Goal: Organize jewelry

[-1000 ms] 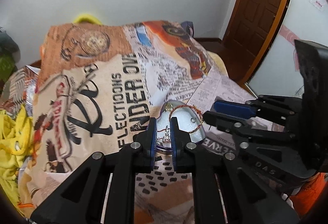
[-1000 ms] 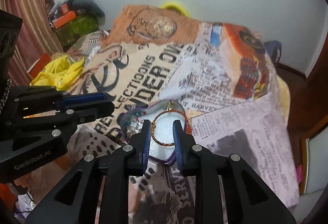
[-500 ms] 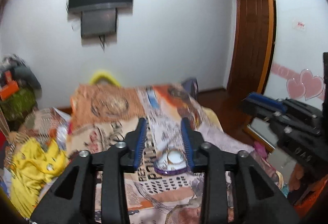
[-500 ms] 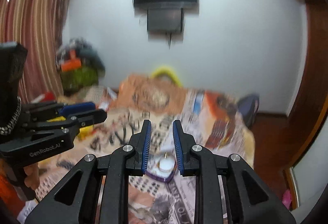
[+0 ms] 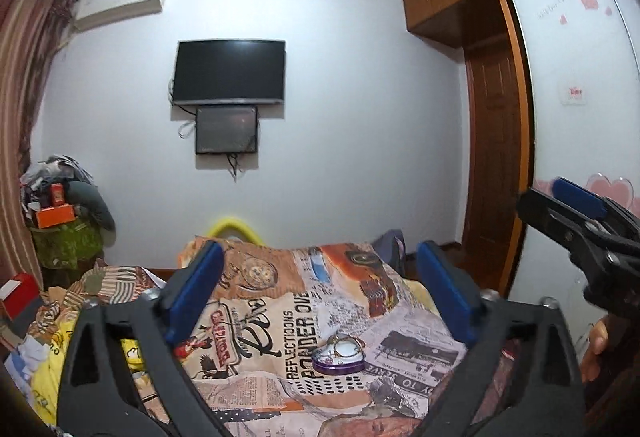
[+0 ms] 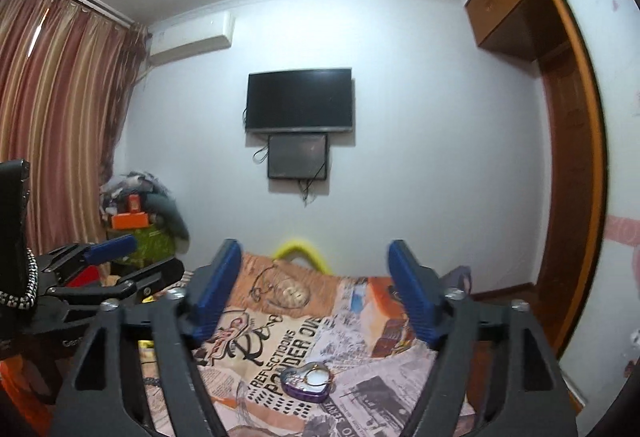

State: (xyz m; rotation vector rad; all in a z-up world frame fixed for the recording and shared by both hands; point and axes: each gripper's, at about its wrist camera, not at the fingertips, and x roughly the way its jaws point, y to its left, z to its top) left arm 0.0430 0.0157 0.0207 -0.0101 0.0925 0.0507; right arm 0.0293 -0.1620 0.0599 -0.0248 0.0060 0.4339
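A purple heart-shaped jewelry box point(image 5: 339, 354) lies open on the printed bedspread point(image 5: 280, 309), with a gold ring-like bangle and small jewelry inside. It also shows in the right wrist view point(image 6: 307, 381). My left gripper point(image 5: 320, 297) is open and empty, raised well back from the box. My right gripper point(image 6: 316, 293) is open and empty, also raised and back from the box. Each gripper shows at the edge of the other's view: the right gripper point(image 5: 580, 213) and the left gripper point(image 6: 112, 269).
The bed carries a newspaper-print spread. Yellow clothes point(image 5: 52, 369) and a heap of boxes and bags point(image 5: 64, 221) lie at the left. A wall TV point(image 5: 229, 72) hangs ahead. A wooden door point(image 5: 496, 173) and wardrobe stand at the right. Curtains point(image 6: 60, 117) hang at the left.
Both grippers have opened wide and pulled up and back from the jewelry box, which now looks small and far. The bangle and jewelry stay in the box.
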